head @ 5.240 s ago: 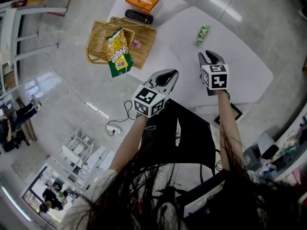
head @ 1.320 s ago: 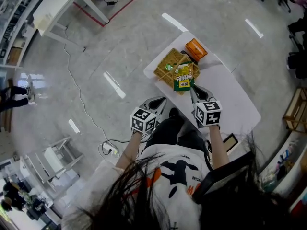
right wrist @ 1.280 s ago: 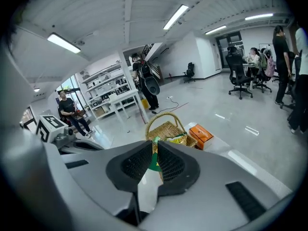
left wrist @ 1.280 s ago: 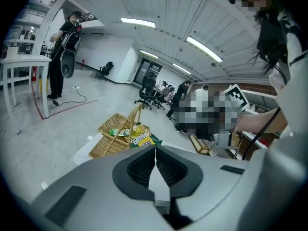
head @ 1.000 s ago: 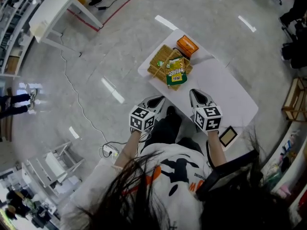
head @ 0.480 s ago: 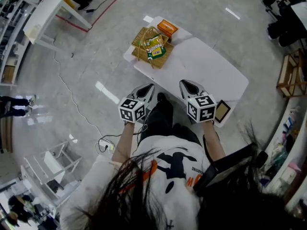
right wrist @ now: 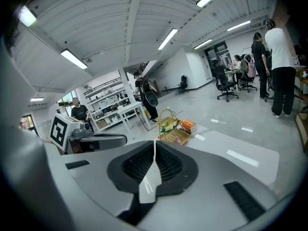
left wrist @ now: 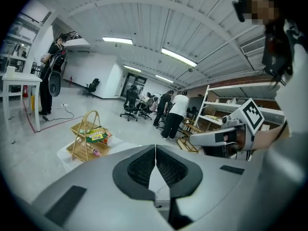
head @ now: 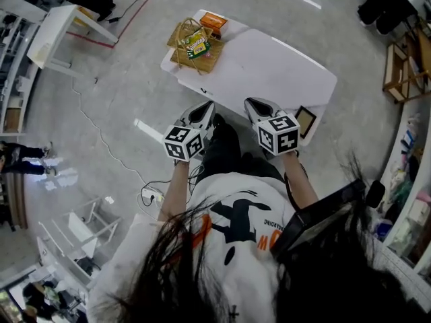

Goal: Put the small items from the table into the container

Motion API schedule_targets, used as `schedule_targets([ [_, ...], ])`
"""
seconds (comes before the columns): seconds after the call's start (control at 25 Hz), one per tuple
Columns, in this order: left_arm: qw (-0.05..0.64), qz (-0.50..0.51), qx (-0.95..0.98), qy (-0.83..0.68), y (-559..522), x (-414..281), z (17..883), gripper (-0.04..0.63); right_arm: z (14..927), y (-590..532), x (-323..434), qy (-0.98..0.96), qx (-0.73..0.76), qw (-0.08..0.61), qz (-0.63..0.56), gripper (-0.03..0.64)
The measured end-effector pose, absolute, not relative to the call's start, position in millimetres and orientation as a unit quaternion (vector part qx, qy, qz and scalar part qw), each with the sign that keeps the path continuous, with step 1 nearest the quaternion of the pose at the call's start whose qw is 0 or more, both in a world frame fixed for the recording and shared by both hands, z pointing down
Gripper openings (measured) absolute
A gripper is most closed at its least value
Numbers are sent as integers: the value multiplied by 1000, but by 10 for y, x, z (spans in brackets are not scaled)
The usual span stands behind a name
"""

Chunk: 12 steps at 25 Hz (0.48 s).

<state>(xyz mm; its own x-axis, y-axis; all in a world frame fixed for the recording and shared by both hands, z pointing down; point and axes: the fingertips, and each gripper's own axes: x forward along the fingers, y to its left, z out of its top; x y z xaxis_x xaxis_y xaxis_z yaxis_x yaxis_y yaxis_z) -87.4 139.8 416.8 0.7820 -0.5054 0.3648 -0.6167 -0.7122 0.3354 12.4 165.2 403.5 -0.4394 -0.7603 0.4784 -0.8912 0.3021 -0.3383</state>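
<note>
Both claws have pulled back from the table (head: 269, 66) toward the person's chest, and the table itself now sits farther off. Left claw (head: 204, 108) and right claw (head: 252, 105) are clenched on nothing. The wicker basket (head: 178, 54) stands at the table's far left corner, with a green-and-yellow snack packet (head: 196, 44) in it. That packet looks light, crinkly and probably slippery, best pinched at a sealed edge.
</note>
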Motion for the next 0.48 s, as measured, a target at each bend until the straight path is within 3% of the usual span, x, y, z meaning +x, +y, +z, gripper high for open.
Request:
schedule_targets([
  [0.48, 211, 116, 922, -302, 1651, -878, 4017, 6, 3990, 1866, 63, -800, 513, 93, 298, 26],
])
